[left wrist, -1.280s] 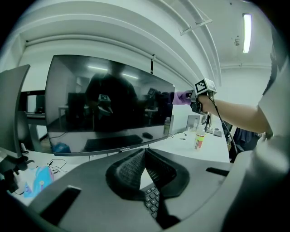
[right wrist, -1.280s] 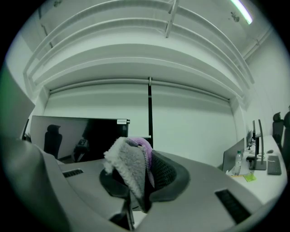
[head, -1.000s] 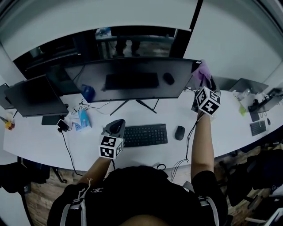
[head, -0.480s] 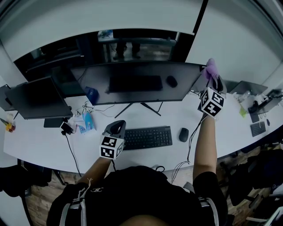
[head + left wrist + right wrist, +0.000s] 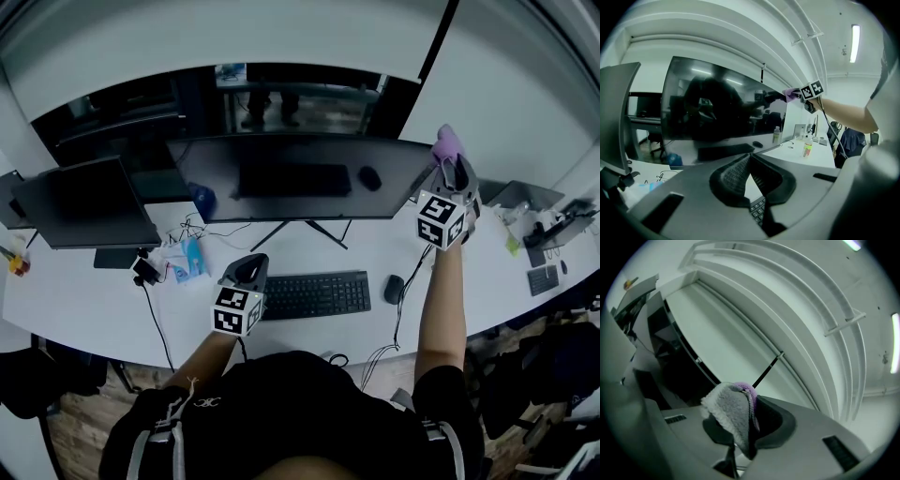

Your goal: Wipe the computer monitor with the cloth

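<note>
left gripper (image 5: 247, 266): yours sits low over the front of the desk (image 5: 94, 300), just left of the keyboard (image 5: 314, 290); jaws closed tip to tip, nothing between them.
mouse (image 5: 394, 288): on the desk right of the keyboard, beside your right forearm.
right gripper (image 5: 453, 172): your arm is stretched out and up; jaws clamped on the cloth (image 5: 731, 411).
cloth: purple and grey, bunched, poking out past the jaw tips, at the upper right corner of the monitor (image 5: 300, 178).
monitor: wide, dark, on its stand behind the keyboard.
second screen (image 5: 84, 202): dark, to the monitor's left.
</note>
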The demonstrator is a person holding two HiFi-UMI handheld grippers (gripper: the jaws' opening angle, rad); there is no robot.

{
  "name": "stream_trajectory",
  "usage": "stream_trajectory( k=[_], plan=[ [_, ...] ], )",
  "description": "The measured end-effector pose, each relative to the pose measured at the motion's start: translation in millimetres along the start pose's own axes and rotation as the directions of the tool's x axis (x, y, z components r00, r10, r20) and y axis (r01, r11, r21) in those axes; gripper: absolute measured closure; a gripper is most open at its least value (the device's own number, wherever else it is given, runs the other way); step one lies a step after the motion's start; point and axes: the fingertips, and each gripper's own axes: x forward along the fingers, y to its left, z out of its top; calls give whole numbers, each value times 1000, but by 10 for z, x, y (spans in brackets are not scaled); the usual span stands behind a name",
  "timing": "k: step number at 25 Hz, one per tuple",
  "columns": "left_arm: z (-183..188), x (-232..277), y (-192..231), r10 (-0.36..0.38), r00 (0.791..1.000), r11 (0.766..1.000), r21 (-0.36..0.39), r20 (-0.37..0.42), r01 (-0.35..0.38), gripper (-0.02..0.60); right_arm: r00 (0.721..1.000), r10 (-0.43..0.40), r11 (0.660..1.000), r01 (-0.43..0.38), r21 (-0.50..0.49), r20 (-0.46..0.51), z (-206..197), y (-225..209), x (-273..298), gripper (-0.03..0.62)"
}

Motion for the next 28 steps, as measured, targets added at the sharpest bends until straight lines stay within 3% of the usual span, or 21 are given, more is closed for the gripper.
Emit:
stream_trajectory(
  k=[4,9,17,28],
  plan=[
    [-45,-76,147,5,1000,998,-58,4,-5,568,999,41,985,-40,-170,0,146,195,-19,522],
    [-19,-163,245,14,1000,997,-78,16,-13,568,993,110,957,-96,-275,37,403,435,-97,522],
    [-3,-354,479,51,998,995,-90,29,-48,568,968,224,947,-189,-261,114,936,948,-256,522],
    [-110,-808,1034,146,989,987,-77,34,-143,568,898,375,919,-328,-220,230,1808,1771,-544,522]
  ],
)
